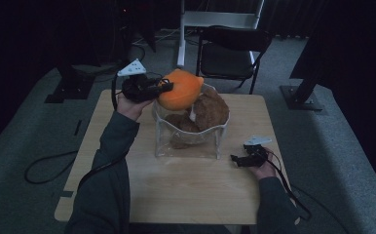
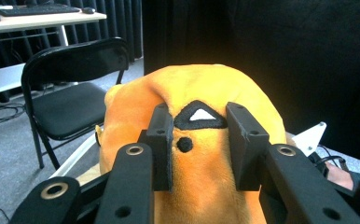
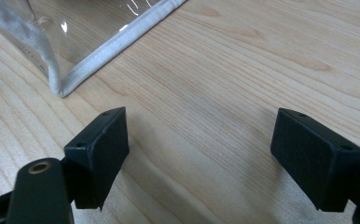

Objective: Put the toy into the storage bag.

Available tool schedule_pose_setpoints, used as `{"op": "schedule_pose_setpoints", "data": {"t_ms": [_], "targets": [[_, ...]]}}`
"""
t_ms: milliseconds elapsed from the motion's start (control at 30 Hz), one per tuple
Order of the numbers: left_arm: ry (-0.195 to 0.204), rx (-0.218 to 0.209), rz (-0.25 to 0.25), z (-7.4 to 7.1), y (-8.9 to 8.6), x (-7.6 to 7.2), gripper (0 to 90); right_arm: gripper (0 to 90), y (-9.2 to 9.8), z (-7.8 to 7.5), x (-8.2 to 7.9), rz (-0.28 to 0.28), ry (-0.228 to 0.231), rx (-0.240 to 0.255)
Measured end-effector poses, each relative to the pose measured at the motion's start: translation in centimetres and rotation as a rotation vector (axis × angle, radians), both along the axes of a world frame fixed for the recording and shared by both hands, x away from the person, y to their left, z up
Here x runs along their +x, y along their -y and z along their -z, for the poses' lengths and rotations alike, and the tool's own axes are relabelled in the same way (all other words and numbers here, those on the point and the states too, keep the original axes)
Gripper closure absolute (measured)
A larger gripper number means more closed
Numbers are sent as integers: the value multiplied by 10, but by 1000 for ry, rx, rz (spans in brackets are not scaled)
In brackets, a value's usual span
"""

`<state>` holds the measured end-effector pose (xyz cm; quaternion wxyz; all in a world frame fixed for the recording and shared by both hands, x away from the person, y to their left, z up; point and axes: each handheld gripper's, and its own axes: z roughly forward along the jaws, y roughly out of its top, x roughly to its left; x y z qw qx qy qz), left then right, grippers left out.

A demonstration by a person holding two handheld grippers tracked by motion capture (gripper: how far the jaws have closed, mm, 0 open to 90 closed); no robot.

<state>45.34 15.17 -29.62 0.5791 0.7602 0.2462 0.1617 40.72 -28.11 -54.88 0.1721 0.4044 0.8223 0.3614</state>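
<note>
Pinching a fold of orange plush, the left gripper (image 2: 199,147) holds the soft toy (image 1: 180,90) above the clear bag (image 1: 188,146), beside the brown stuffed toys (image 1: 210,111) inside. It looks light and squashy; a bunched fold gives safe purchase. The right gripper (image 3: 215,156) rests wide open, empty, on the table (image 1: 176,190).

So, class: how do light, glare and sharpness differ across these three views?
High view: dim, murky, orange plush toy brightest. Left gripper view: well lit, toy sharp, black backdrop. Right gripper view: bright table, glare streaks on clear bag, near fingers slightly soft.
</note>
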Motion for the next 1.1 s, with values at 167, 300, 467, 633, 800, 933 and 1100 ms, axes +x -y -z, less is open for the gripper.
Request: {"op": "schedule_pose_setpoints", "data": {"t_ms": [167, 300, 467, 633, 800, 933, 1100], "targets": [[0, 3, -17, 3, 1, 3, 662, 183, 0, 0, 0, 0, 0, 0], [3, 3, -25, 3, 1, 4, 662, 183, 0, 0, 0, -1, 0, 0], [1, 11, -37, 5, 2, 7, 663, 183, 0, 0, 0, 0, 0, 0], [0, 18, -47, 7, 3, 10, 663, 183, 0, 0, 0, 0, 0, 0], [-3, 26, -57, 9, 4, 12, 663, 183, 0, 0, 0, 0, 0, 0], [-8, 26, -60, 11, 4, 14, 662, 183, 0, 0, 0, 0, 0, 0], [-11, 27, -63, 14, 4, 17, 662, 183, 0, 0, 0, 0, 0, 0]]}}
